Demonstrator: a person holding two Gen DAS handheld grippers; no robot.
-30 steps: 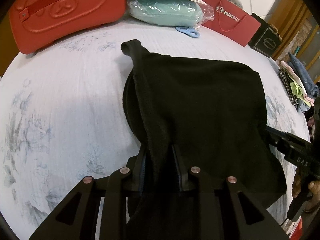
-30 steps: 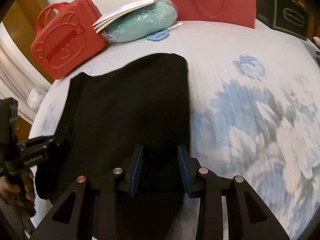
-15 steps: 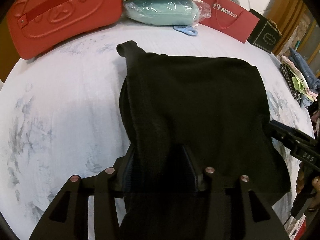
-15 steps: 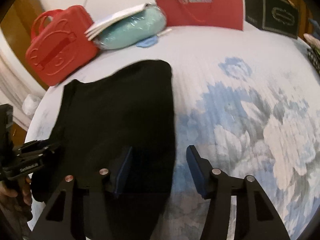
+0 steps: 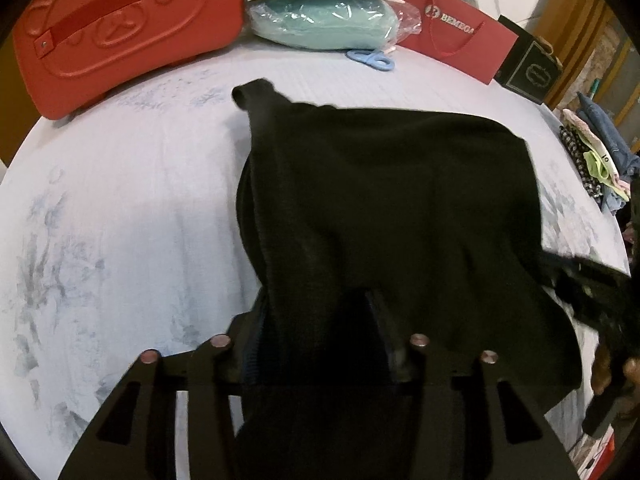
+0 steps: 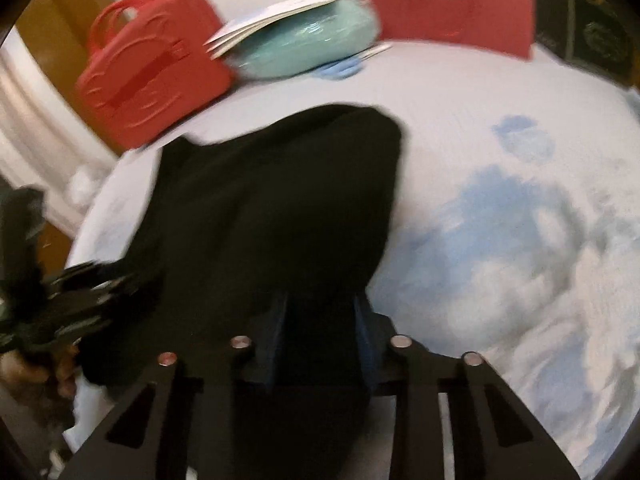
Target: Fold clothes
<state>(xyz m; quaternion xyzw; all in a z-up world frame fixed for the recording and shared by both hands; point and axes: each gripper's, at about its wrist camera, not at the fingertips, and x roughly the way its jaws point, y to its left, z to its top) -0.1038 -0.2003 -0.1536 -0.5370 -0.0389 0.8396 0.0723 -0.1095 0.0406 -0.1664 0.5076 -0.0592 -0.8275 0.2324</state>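
Garment (image 5: pixel 384 208) again between both closing tongs, after half-second release.

Left of garment: bare bedsheet (image 5: pixel 120 208) is lying open, giving wide passage beside the black garment (image 5: pixel 380 200).
Right of garment: floral sheet is stretching clear in the right wrist view.
Far edge: red case (image 5: pixel 120 28), teal bundle (image 5: pixel 324 24), blue scissors (image 5: pixel 372 59), red bag (image 5: pixel 460 48) and black box (image 5: pixel 528 76) are lining up, blocking reach beyond.
Right corner: clothes pile (image 5: pixel 596 164) is crowding the bed's edge.
Gap ahead: a sheet strip is separating garment from that row.
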